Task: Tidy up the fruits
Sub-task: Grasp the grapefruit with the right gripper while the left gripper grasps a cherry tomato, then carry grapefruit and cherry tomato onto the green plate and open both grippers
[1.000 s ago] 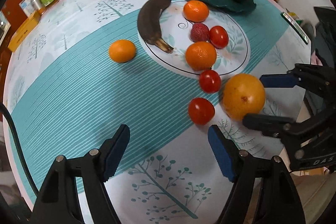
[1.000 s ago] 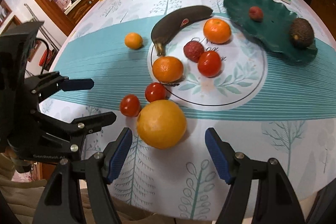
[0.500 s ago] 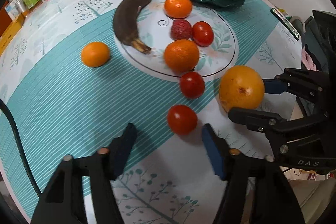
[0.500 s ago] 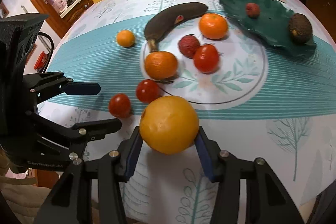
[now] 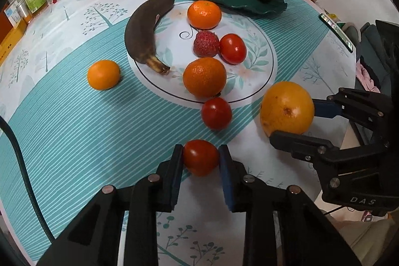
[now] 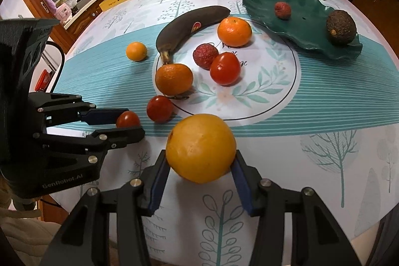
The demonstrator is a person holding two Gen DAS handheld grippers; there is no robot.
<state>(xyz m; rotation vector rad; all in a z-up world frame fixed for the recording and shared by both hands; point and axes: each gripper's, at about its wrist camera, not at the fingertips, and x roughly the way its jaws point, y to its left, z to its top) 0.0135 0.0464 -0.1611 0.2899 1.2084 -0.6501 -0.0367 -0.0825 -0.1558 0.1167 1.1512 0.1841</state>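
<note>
light: bright, even | shadows: soft | focus: sharp | edges: fisheye-bent, dark corners

Around the green leaf-shaped dish [image 6: 299,24] the count runs so: two lychees, one in the dish [image 6: 282,10] and one below it to the left [image 6: 205,56]; one avocado [image 6: 340,27] in the dish; one dark banana [image 6: 185,28] to its left; three mandarins [image 6: 234,31] [image 6: 173,79] [image 6: 136,51]; three tomatoes [image 6: 225,68] [image 6: 159,108] [image 6: 127,119]; one big orange [image 6: 200,147] farthest from it.
</note>
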